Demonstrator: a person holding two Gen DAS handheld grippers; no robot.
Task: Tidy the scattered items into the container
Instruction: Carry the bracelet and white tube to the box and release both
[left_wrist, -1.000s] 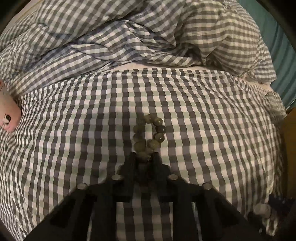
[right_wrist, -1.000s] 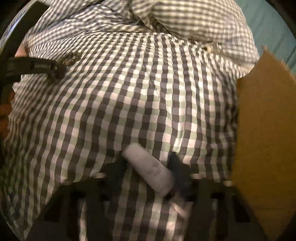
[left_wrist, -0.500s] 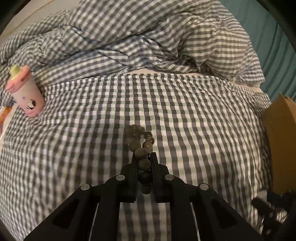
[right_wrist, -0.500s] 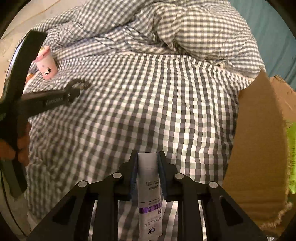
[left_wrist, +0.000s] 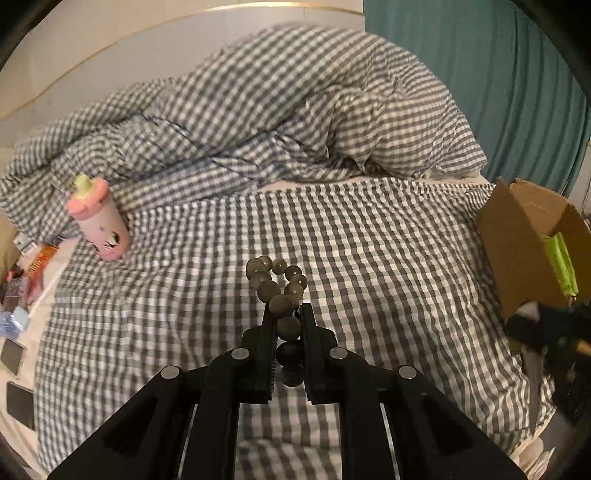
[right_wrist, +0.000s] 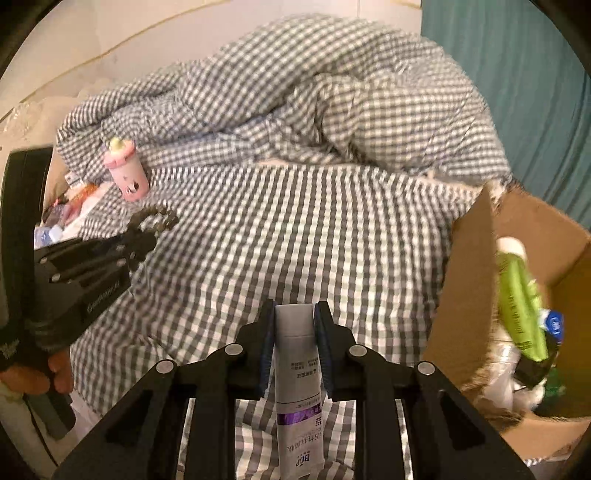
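My left gripper (left_wrist: 287, 314) is shut on a string of olive-green beads (left_wrist: 277, 291), held above the checked bed; the loop sticks out past the fingertips. It also shows in the right wrist view (right_wrist: 147, 229) with the beads (right_wrist: 160, 218). My right gripper (right_wrist: 294, 310) is shut on a grey-white tube (right_wrist: 297, 365) with purple print, held above the bed. The cardboard box (right_wrist: 465, 295) stands at the right with a green bottle (right_wrist: 519, 299) and other items inside. It shows at the right edge of the left wrist view (left_wrist: 517, 251).
A pink cup with a lid (left_wrist: 99, 219) stands on the bed at the left, also in the right wrist view (right_wrist: 127, 170). A crumpled checked duvet (left_wrist: 295, 110) lies behind. Small packets and cards (left_wrist: 22, 280) lie off the bed's left edge. A teal curtain (left_wrist: 498, 74) hangs at the right.
Both grippers have risen from the bed with their items: the beads and the tube were lifted off the sheet. The box, its contents and the pink cup have come into view.
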